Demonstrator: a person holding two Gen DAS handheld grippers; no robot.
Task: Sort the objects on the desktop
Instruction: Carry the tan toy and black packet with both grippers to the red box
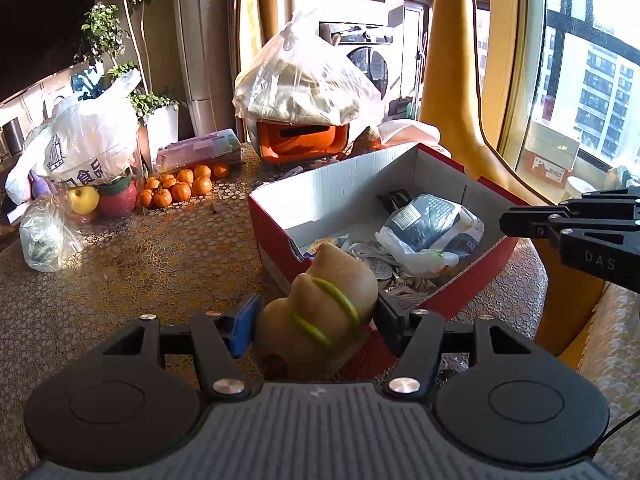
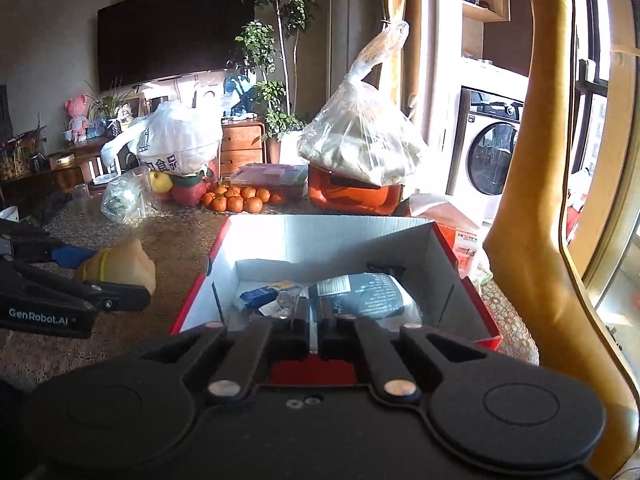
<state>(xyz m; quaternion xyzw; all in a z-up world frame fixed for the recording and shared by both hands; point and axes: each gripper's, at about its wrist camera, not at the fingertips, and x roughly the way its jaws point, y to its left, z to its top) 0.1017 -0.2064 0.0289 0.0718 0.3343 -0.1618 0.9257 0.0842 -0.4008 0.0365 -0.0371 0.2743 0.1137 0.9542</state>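
The left gripper (image 1: 316, 322) pinched a lumpy tan soft toy banded with thin green elastic (image 1: 326, 312), held just outside the near left corner of the red, white-lined cardboard box (image 1: 360, 184). The right gripper (image 2: 314, 330), pressed together and empty, hung over the box's crinkly plastic packets (image 2: 360, 288). The squashy toy could likely catch the stiff rim and spill onto the patterned tablecloth (image 1: 140, 264)

Box (image 2: 320, 240) contents partly hidden, perhaps packets.

You see a matt, smooth tan toy (image 1: 320, 320), a corrugated cardboard box (image 1: 360, 184), and glossy crinkled plastic bags (image 1: 308, 84).
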